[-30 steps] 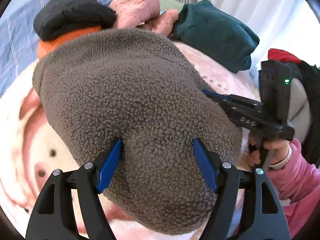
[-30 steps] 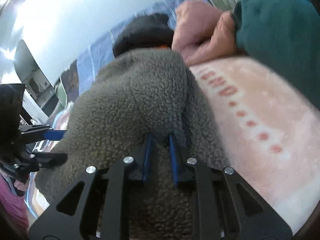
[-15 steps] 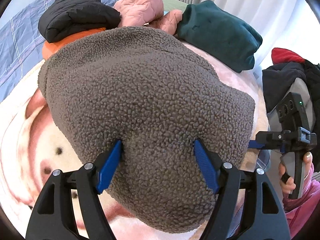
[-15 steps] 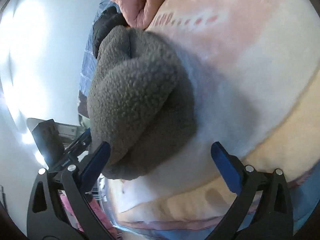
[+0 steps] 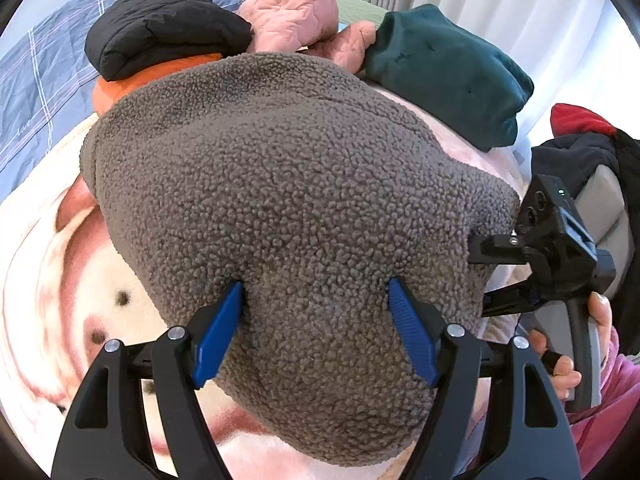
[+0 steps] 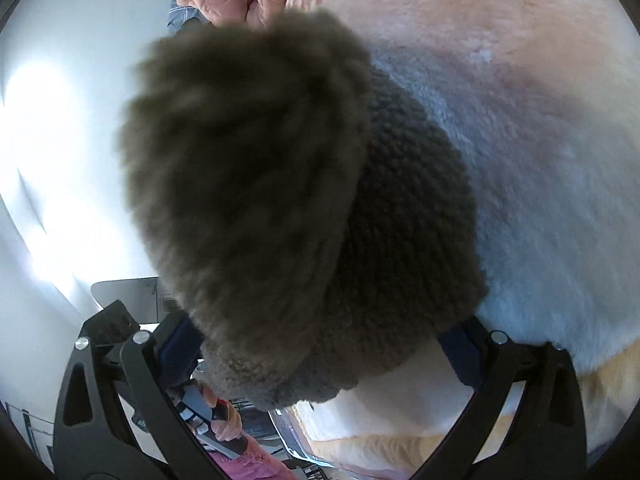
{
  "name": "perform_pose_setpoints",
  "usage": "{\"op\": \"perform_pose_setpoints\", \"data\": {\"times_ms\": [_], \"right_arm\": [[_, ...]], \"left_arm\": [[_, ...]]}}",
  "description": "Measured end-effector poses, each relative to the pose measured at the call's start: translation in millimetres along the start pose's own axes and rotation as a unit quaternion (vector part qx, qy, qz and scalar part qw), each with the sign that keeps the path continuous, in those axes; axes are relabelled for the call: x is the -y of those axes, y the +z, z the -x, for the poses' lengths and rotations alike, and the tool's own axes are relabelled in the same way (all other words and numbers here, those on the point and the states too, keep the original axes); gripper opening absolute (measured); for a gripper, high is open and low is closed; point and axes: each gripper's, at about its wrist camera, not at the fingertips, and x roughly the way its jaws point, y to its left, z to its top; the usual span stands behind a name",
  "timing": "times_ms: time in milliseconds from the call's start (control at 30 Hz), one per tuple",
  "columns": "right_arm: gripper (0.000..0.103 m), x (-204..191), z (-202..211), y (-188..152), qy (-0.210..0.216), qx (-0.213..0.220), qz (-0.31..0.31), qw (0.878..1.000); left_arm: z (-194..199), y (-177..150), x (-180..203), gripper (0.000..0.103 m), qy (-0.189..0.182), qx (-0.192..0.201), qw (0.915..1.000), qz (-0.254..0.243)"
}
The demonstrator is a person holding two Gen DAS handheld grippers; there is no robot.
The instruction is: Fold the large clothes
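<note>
A folded grey-brown fleece garment lies on a pink and cream blanket. My left gripper is open, its blue pads pressed against the fleece's near bulge on both sides. My right gripper shows at the fleece's right edge in the left wrist view, jaws apart around that edge. In the right wrist view the fleece fills the middle, blurred, and the right gripper stands wide open around its near end.
Folded clothes sit at the far side: a black jacket on an orange one, a pink quilted jacket, a dark green garment. A dark pile with red lies at the right, beyond the blanket's edge.
My right gripper let go of the fleece, opened, swung off to the right edge, then came back in around that edge. The left gripper stayed open around the near bulge.
</note>
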Motion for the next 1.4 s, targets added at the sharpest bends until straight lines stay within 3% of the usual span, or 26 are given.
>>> {"op": "perform_pose_setpoints", "data": {"times_ms": [200, 467, 733, 833, 900, 933, 967, 1033, 1100, 1233, 1333, 1400], "right_arm": [[0.101, -2.7, 11.5, -0.8, 0.011, 0.017, -0.001, 1.0], [0.101, -2.6, 5.2, -7.0, -0.014, 0.069, -0.022, 0.997], [0.101, 16.1, 18.4, -22.5, 0.02, 0.073, -0.043, 0.996], [0.101, 17.6, 18.0, -19.2, 0.035, 0.067, -0.048, 0.996], [0.101, 22.1, 22.4, -20.6, 0.049, 0.06, -0.042, 0.996], [0.101, 23.6, 23.9, -21.6, 0.054, 0.056, -0.037, 0.996], [0.101, 24.5, 24.1, -21.4, 0.06, 0.05, -0.031, 0.996], [0.101, 23.8, 25.8, -22.1, 0.064, 0.044, -0.02, 0.997], [0.101, 23.1, 28.5, -24.0, 0.065, 0.044, -0.014, 0.997], [0.101, 32.3, 43.3, -32.5, 0.081, 0.05, -0.03, 0.995], [0.101, 37.3, 46.0, -31.0, 0.1, 0.06, -0.051, 0.992], [0.101, 36.5, 44.6, -32.4, 0.088, 0.074, -0.059, 0.992]], "left_arm": [[-0.6, -1.4, -0.5, 0.075, -0.004, 0.003, 1.0, -0.004], [-0.3, -1.4, -2.1, 0.075, -0.006, 0.005, 1.0, 0.0], [1.5, -4.7, -1.1, 0.075, -0.003, 0.012, 0.9999, -0.002], [12.0, -2.5, 2.1, 0.074, -0.002, 0.034, 0.9994, -0.002], [22.2, 5.5, 5.7, 0.063, -0.005, 0.052, 0.9986, -0.001], [25.8, 11.2, 8.9, 0.052, -0.01, 0.061, 0.9981, -0.004], [27.7, 18.4, 12.4, 0.037, -0.022, 0.066, 0.9975, -0.009], [24.3, 34.5, 19.8, 0.028, -0.067, 0.057, 0.9961, -0.008], [11.2, 47.9, 35.8, 0.028, -0.077, 0.031, 0.996, -0.033], [-13.7, 47.1, 58.1, 0.028, -0.032, -0.016, 0.9951, -0.092], [-19.8, 36.9, 63.8, 0.029, -0.009, -0.026, 0.992, -0.123], [-21.3, 32.7, 70.9, 0.029, 0.007, -0.023, 0.99, -0.139]]}}
